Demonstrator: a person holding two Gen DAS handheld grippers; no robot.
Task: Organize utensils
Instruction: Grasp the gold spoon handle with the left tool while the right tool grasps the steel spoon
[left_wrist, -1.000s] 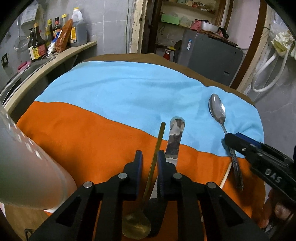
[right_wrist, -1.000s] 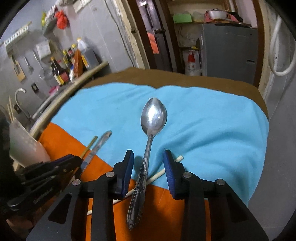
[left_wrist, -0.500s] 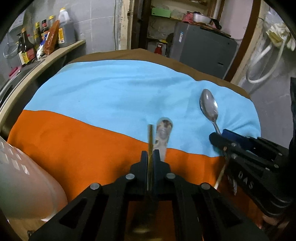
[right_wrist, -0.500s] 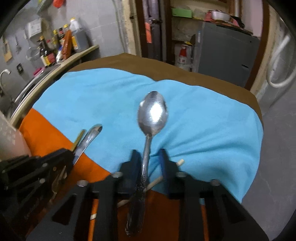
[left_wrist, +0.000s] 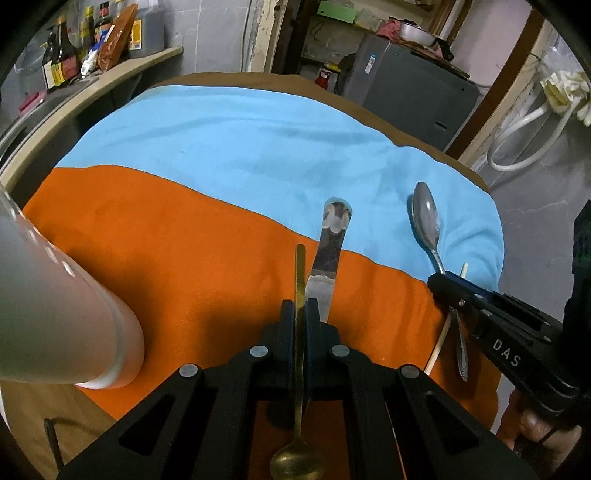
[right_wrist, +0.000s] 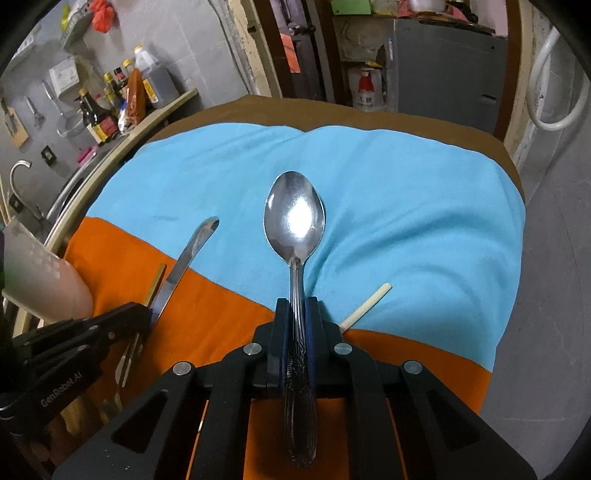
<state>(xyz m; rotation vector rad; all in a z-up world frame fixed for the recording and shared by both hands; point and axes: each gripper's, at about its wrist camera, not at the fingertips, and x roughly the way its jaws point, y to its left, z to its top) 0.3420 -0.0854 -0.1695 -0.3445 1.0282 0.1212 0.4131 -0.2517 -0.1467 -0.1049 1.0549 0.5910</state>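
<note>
My left gripper (left_wrist: 301, 308) is shut on the thin handle of a gold spoon (left_wrist: 300, 275), whose bowl points back under the gripper. A steel knife (left_wrist: 330, 251) lies just right of it on the orange cloth. My right gripper (right_wrist: 296, 306) is shut on the handle of a silver spoon (right_wrist: 294, 218), bowl forward over the blue cloth. The silver spoon also shows in the left wrist view (left_wrist: 426, 221), and the right gripper (left_wrist: 441, 284) holds it there. A pale chopstick (right_wrist: 365, 306) lies beside the right gripper.
A frosted white cup (left_wrist: 55, 314) stands at the left on the orange cloth (left_wrist: 166, 240). The blue cloth (right_wrist: 406, 206) covers the far half of the table. A counter with sauce bottles (right_wrist: 110, 107) runs along the left. A grey fridge (left_wrist: 413, 85) stands behind.
Both grippers have gone from open to shut, the left on the gold spoon's handle and the right on the silver spoon's handle. Both spoons look lifted slightly off the cloth.
</note>
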